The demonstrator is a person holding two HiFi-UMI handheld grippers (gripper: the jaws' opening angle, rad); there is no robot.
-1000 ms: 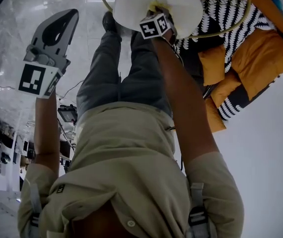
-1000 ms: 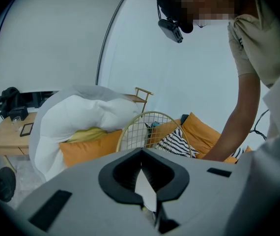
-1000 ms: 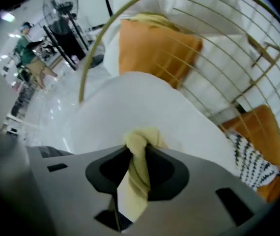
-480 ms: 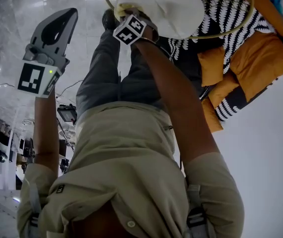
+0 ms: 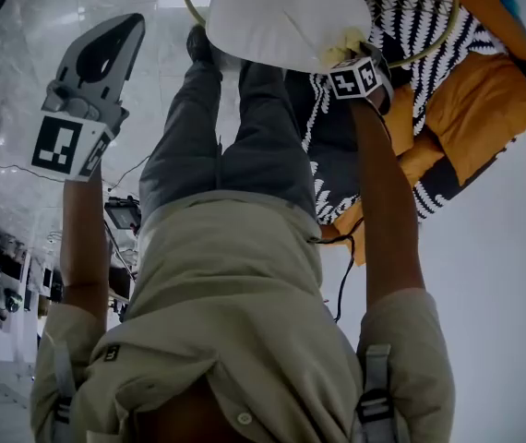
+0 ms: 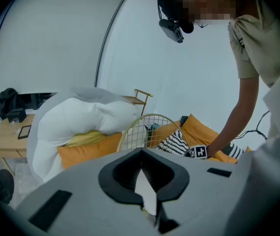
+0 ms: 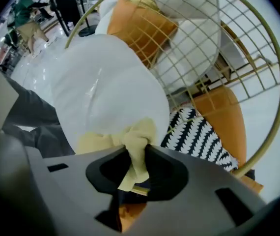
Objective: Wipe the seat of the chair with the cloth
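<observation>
Right gripper (image 7: 139, 156) fingers pinch the yellow cloth (image 7: 130, 137) against the white seat (image 7: 105, 82). I should press flat, in overlapping strokes. Left gripper (image 5: 123, 33) fingers pressed together, holding nothing.

Bunched yellow cloth (image 7: 137, 137) on white seat (image 7: 105, 85)

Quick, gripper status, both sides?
Left hand-held gripper: shut, holding nothing.
Right hand-held gripper: shut on the yellow cloth, pressed against the white chair seat.
</observation>
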